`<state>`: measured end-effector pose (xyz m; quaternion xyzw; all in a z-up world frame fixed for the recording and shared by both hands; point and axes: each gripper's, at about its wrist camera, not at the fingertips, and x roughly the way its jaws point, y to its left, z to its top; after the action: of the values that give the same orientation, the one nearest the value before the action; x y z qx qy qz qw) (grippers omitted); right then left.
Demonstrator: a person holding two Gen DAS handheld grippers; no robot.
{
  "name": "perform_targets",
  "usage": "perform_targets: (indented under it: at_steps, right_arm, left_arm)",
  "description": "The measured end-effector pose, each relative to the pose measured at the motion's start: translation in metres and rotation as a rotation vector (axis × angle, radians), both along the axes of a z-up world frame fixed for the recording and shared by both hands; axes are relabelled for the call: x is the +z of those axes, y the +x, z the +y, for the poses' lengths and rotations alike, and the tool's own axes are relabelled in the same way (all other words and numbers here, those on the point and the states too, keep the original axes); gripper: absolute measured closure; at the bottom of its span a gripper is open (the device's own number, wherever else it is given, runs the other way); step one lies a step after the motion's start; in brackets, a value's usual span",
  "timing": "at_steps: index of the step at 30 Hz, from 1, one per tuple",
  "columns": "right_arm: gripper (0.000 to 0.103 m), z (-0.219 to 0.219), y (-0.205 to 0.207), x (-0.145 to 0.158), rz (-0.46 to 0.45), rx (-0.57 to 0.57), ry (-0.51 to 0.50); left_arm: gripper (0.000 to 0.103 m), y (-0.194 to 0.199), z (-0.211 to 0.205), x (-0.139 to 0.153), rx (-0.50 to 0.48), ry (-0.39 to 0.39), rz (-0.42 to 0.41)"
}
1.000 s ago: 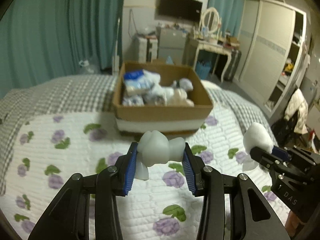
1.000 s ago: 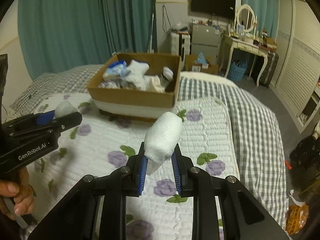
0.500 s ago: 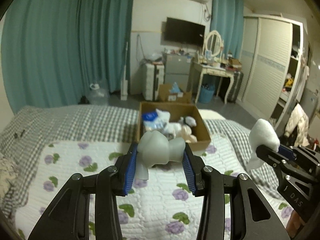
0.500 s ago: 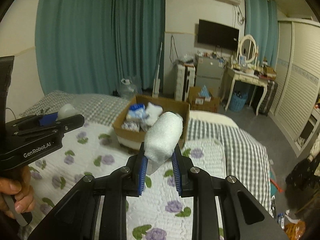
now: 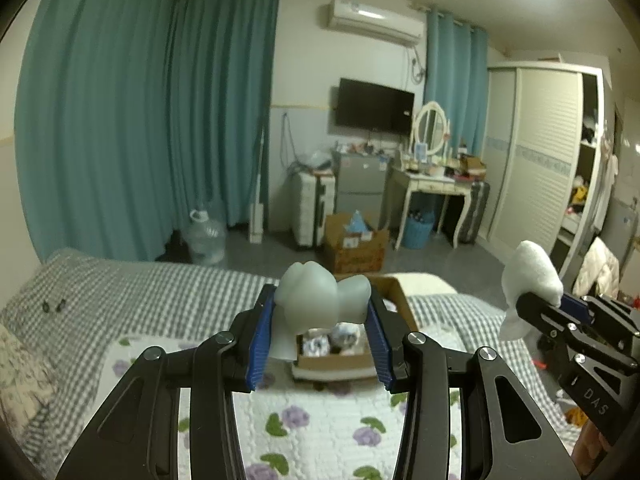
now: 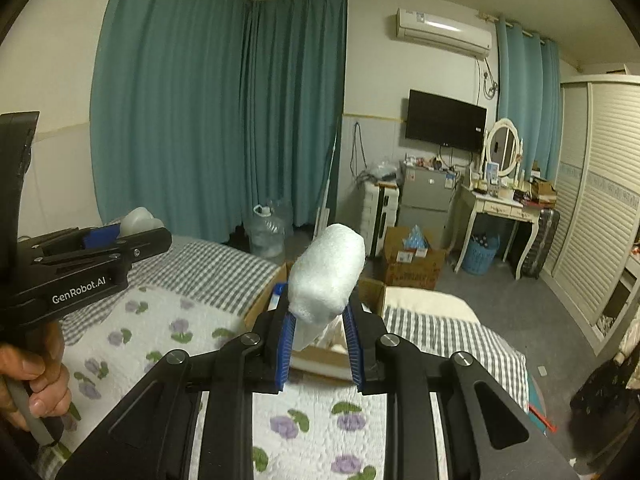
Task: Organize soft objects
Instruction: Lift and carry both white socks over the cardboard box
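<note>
1. The left gripper clamps a pale grey soft lump, held above the bed.
2. The right gripper squeezes a white foam roll, before the cardboard box of soft items.

Ahead of my left gripper the cardboard box sits low at frame centre, its open top unblocked though packed with soft items. The quilt before it lies bare, lower centre. My right gripper juts in at the right edge, narrowing that side. Left of the box, checked bedding lies open.
</note>
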<state>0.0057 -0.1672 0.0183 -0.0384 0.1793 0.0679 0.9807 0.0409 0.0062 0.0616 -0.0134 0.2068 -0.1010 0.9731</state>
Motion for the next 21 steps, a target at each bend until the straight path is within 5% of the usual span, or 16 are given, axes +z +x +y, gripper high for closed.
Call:
perform_targets:
  at_steps: [12,21]
  right_arm:
    - [0.08,-0.003,0.046,0.025,-0.053,-0.01,0.006]
    - [0.08,-0.007,0.1,0.016,-0.045,-0.023,0.023]
  left_arm:
    - [0.061,0.05,-0.017,0.006,-0.015,0.015,-0.031]
    - [0.061,0.096,-0.033,-0.007,-0.019,0.023,-0.017]
